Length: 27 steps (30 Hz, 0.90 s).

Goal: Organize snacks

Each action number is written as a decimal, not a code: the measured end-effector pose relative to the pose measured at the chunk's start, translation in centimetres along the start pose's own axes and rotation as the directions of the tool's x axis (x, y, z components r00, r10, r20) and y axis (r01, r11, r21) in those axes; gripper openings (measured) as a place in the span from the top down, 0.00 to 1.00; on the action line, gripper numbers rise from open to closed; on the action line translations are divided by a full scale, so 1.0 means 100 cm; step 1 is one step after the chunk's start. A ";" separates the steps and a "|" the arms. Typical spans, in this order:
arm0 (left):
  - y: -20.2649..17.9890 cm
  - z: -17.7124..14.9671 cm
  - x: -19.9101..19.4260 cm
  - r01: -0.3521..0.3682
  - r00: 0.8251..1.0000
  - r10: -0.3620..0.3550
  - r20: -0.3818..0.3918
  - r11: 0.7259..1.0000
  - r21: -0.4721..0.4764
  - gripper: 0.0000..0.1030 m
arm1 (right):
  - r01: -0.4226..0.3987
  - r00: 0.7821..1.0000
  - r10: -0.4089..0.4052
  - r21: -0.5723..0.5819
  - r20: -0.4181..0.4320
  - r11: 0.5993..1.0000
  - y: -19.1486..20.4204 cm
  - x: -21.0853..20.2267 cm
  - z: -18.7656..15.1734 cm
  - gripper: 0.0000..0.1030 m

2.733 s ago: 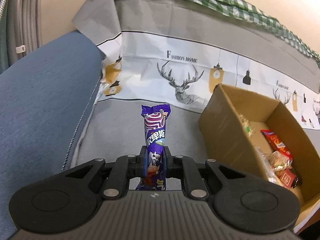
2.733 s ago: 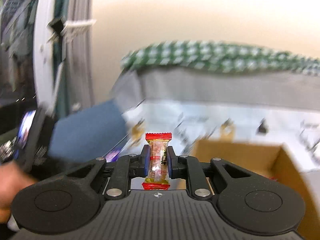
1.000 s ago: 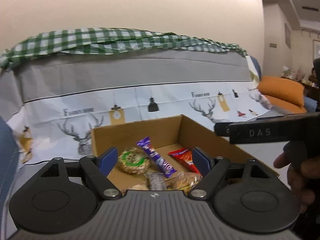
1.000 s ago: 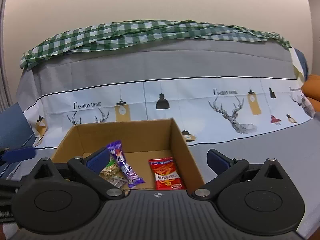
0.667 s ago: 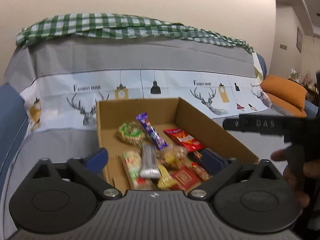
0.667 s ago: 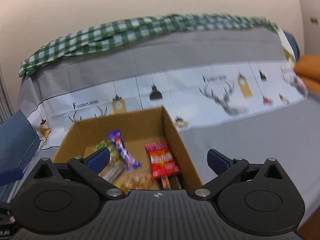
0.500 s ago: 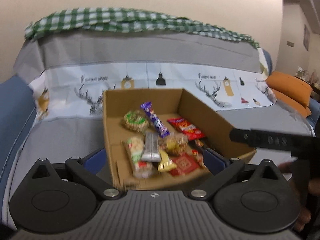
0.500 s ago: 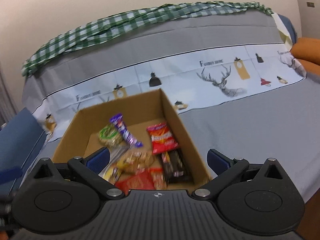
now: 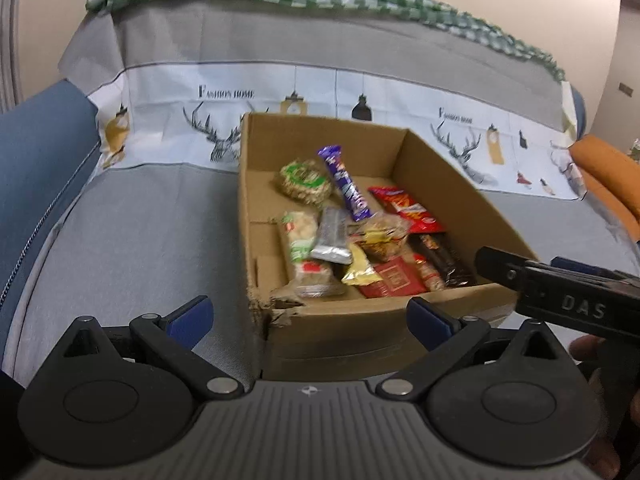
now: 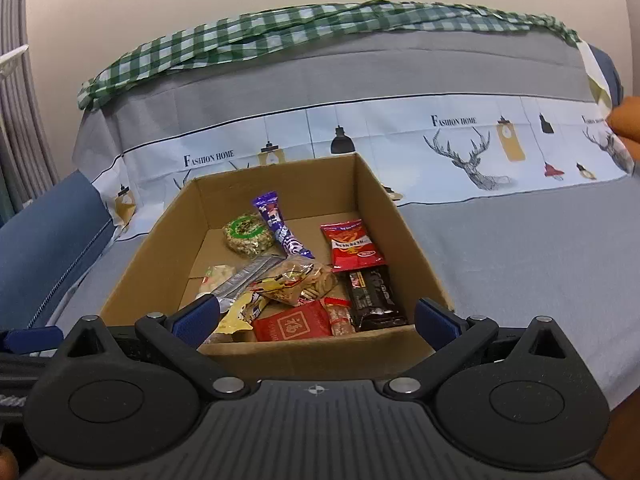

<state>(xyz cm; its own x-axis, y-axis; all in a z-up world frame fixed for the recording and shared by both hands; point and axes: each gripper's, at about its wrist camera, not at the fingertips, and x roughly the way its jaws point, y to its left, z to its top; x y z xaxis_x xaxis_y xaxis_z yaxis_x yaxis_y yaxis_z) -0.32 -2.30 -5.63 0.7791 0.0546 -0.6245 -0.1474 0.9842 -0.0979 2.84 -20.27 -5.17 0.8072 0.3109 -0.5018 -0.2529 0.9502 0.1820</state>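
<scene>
An open cardboard box (image 9: 448,184) (image 10: 384,204) sits on the grey sofa seat and holds several snacks: a purple candy bar (image 9: 348,188) (image 10: 282,232), a round green-label cake (image 9: 306,180) (image 10: 248,234), a red chip bag (image 9: 406,208) (image 10: 352,244), a dark bar (image 10: 372,296) and a red packet (image 10: 296,324). My left gripper (image 9: 310,316) is open and empty, in front of the box's near wall. My right gripper (image 10: 316,320) is open and empty, over the box's near edge. The right gripper's side (image 9: 560,292) shows in the left wrist view.
A sofa cover (image 10: 480,136) with deer prints drapes the backrest, with a green checked cloth (image 10: 280,36) on top. A blue cushion (image 9: 36,152) lies on the left and an orange cushion (image 9: 608,176) on the right. The box's near left corner (image 9: 276,312) is torn.
Both grippers let go of their snacks, a purple bar and a small red-ended candy, and now stand open. Both have drawn back from the box, so more of its contents shows.
</scene>
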 end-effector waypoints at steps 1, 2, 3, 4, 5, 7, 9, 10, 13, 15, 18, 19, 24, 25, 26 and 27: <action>0.001 0.001 0.001 -0.005 1.000 0.005 -0.001 1.000 -0.002 0.01 | 0.001 1.000 -0.001 -0.012 0.000 1.000 0.002 0.001 0.000 0.01; 0.002 0.001 0.001 -0.009 1.000 0.009 -0.001 1.000 -0.004 0.01 | 0.011 1.000 -0.011 -0.020 0.000 1.000 0.004 0.001 -0.001 0.01; 0.004 0.001 0.001 -0.011 1.000 0.011 -0.001 1.000 -0.004 0.01 | 0.011 1.000 -0.011 -0.026 -0.002 1.000 0.004 0.002 -0.001 0.01; 0.005 0.001 0.000 -0.013 1.000 0.013 0.001 1.000 -0.006 0.01 | 0.006 1.000 -0.006 -0.030 -0.003 1.000 0.005 0.002 -0.001 0.01; 0.006 0.001 -0.001 -0.012 1.000 0.012 0.002 1.000 -0.010 0.01 | 0.003 1.000 -0.003 -0.033 -0.003 0.999 0.005 0.003 -0.001 0.01; 0.008 0.001 -0.001 -0.012 1.000 0.012 0.004 1.000 -0.015 0.01 | 0.004 1.000 -0.004 -0.043 -0.001 0.999 0.006 0.003 -0.002 0.01; 0.008 0.001 -0.001 -0.011 1.000 0.011 -0.002 1.000 -0.021 0.01 | 0.002 1.000 -0.002 -0.051 0.000 0.999 0.008 0.003 -0.002 0.01; 0.008 0.002 0.000 -0.009 1.000 0.008 -0.007 1.000 -0.025 0.01 | 0.002 1.000 -0.002 -0.053 -0.001 0.999 0.008 0.003 -0.002 0.01; 0.007 0.001 0.000 -0.003 1.000 0.003 -0.011 1.000 -0.024 0.01 | 0.001 1.000 -0.001 -0.064 0.000 0.998 0.009 0.003 -0.002 0.01; 0.006 0.001 0.000 -0.003 1.000 0.003 -0.007 1.000 -0.018 0.01 | 0.004 1.000 -0.004 -0.073 0.000 0.997 0.011 0.003 -0.003 0.01; 0.006 0.001 0.000 0.000 1.000 0.000 -0.008 1.000 -0.019 0.01 | 0.007 1.000 -0.007 -0.081 0.002 0.997 0.011 0.003 -0.004 0.01; 0.006 0.001 0.000 0.001 1.000 -0.001 -0.009 1.000 -0.020 0.01 | 0.006 1.000 -0.006 -0.081 0.002 0.997 0.011 0.003 -0.003 0.01; 0.006 0.001 0.001 0.002 1.000 -0.002 -0.012 1.000 -0.023 0.01 | 0.008 1.000 -0.008 -0.081 0.002 0.997 0.012 0.003 -0.004 0.01; 0.006 0.001 0.001 0.001 1.000 -0.001 -0.011 1.000 -0.023 0.00 | 0.008 1.000 -0.008 -0.082 0.002 0.997 0.011 0.003 -0.004 0.01; 0.006 0.001 0.001 0.002 1.000 -0.002 -0.011 1.000 -0.023 0.00 | 0.008 1.000 -0.008 -0.081 0.003 0.997 0.012 0.003 -0.004 0.01; 0.006 0.001 0.001 0.003 1.000 -0.003 -0.011 1.000 -0.024 0.01 | 0.008 1.000 -0.008 -0.081 0.002 0.997 0.012 0.003 -0.004 0.01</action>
<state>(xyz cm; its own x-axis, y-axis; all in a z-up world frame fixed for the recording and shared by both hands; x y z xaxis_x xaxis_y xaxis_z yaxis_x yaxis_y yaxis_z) -0.32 -1.70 -5.67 0.7727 0.0498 -0.6328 -0.1597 0.9801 -0.1179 2.62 -19.03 -5.44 0.8104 0.3035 -0.5011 -0.2889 0.9511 0.1089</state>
